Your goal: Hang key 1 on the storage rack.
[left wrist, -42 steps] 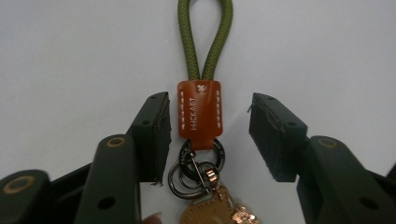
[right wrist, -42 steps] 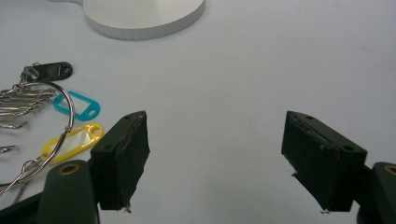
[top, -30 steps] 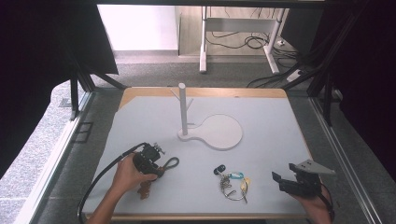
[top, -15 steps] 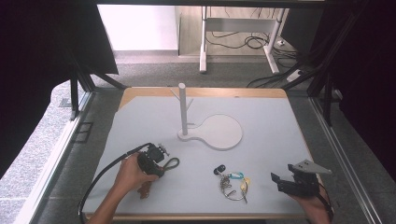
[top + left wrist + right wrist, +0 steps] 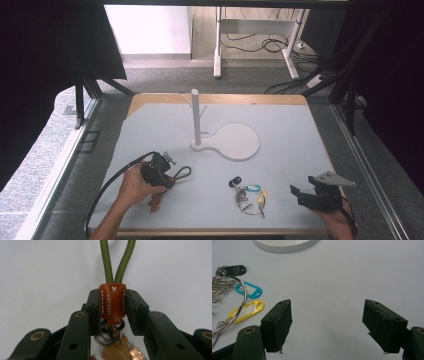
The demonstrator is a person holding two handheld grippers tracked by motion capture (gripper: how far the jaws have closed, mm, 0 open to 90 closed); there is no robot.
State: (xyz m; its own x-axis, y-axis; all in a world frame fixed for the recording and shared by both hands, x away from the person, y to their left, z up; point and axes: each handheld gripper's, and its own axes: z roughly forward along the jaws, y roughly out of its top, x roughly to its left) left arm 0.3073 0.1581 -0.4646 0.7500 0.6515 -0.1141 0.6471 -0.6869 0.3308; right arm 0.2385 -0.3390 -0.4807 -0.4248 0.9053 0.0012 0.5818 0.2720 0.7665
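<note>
Left gripper view showed the left gripper (image 5: 113,307) pinching the orange leather tab (image 5: 112,303) of a keychain, its jaws having just closed on it. The tab's long axis ran straight along the jaws, with the green cord loop (image 5: 117,260) pointing away beyond the tips and the brass key (image 5: 120,352) trailing back toward the gripper body. The right gripper (image 5: 327,325) stood spread above the white surface (image 5: 352,272), with a ring of coloured key tags (image 5: 247,300) off to its left.

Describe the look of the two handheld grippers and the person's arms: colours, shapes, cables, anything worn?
Both grippers, left gripper and right gripper, are black with blocky jaws, dark pads and brass-coloured pivot rivets. A black cable trails from the left; a grey three-cornered plate tops the right. The forearms are bare, no sleeves.
</note>
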